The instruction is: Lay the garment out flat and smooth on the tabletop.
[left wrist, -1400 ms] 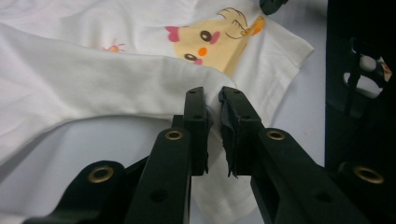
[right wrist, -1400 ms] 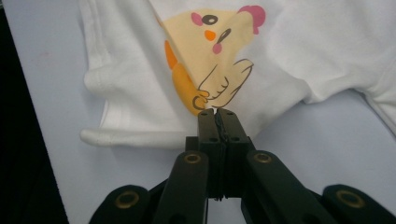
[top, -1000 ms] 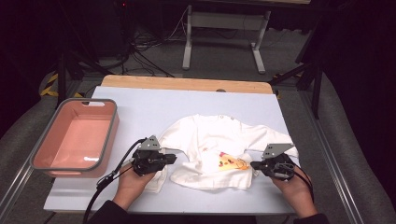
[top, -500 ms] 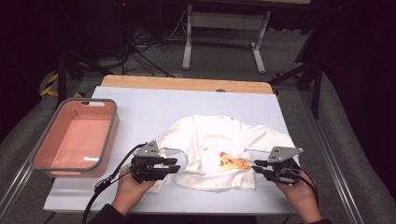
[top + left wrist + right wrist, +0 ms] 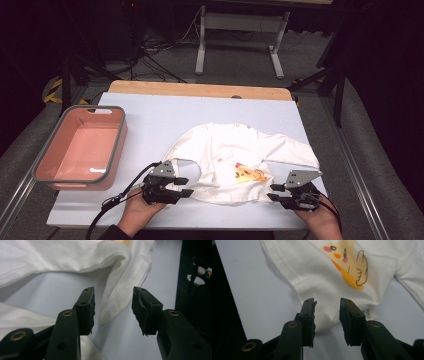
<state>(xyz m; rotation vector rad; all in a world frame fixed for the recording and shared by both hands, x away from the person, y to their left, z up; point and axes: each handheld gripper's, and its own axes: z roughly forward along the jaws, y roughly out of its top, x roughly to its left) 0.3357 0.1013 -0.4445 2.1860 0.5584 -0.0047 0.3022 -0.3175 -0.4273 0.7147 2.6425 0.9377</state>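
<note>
Releasing white shirt (image 5: 235, 162) hem on worktop (image 5: 165, 120): both grippers' fingers just opening, spread, cloth between unpinched. Backing left gripper (image 5: 181, 187) and right gripper (image 5: 274, 192) straight off, avoiding snagged hem.

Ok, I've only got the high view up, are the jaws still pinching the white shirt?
Observer: No. The left gripper has just been opening; the shirt hem lies between its pads, unpressed.
Operator: And the right one?
Observer: The right gripper has been opening too, with the hem corner loose in the gap.
Operator: Anything readable on that corner?
Observer: A small side tag with printed characters sits beside the right-hand jaw, below the yellow cartoon print.
</note>
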